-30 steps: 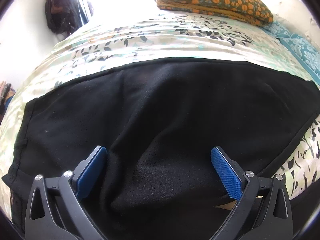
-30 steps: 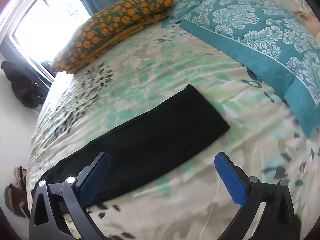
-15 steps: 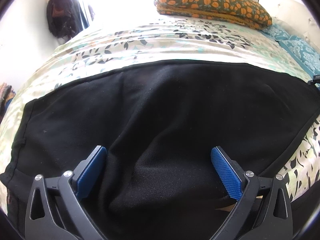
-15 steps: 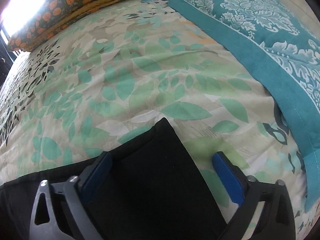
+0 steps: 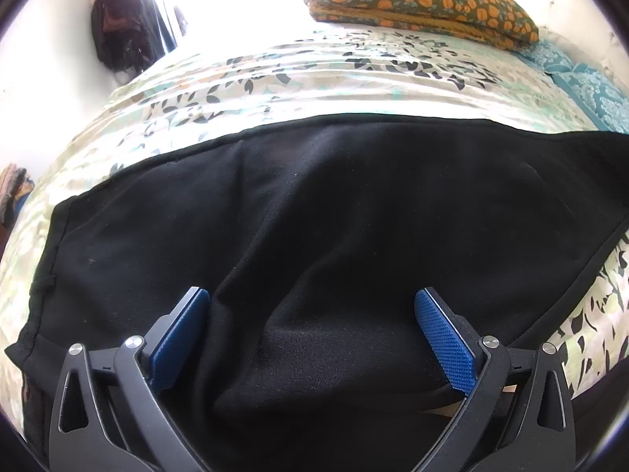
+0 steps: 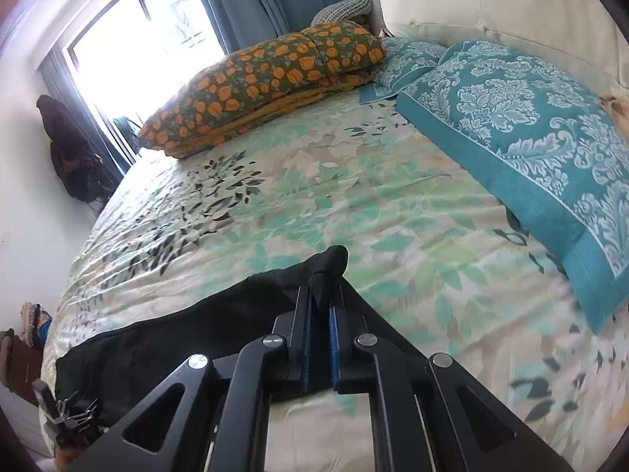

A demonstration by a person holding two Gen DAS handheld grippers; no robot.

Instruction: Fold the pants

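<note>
- Black pants (image 5: 314,236) are lying spread across a bed covered by a leaf-patterned bedspread (image 5: 275,78), the waist end sitting near the bed's near edge in the left wrist view.
- The left gripper (image 5: 312,338) is hovering low over the wide upper part of the pants, its blue pads (image 5: 446,338) standing far apart and released, with a raised fold of black cloth lying between them but not pinched.
- The far long edge of the pants is running as a clean dark line across the bedspread, curving from left to right.
- The right gripper (image 6: 320,306) is clenched, its two fingers pressed close together and grasping the leg end of the pants (image 6: 326,263), which is bunching up into a small black peak above the fingertips.
- From that pinched end, the rest of the leg is trailing down and to the left over the bedspread (image 6: 354,196).
- Beyond the pants, a broad stretch of bedspread is lying open toward the middle of the bed.
- An orange-flowered folded quilt (image 6: 267,82) is sitting at the far side by the window (image 6: 137,51).
- Teal patterned pillows (image 6: 530,137) are lining the right side, against a cream headboard (image 6: 491,4), well apart from the pants.
</note>
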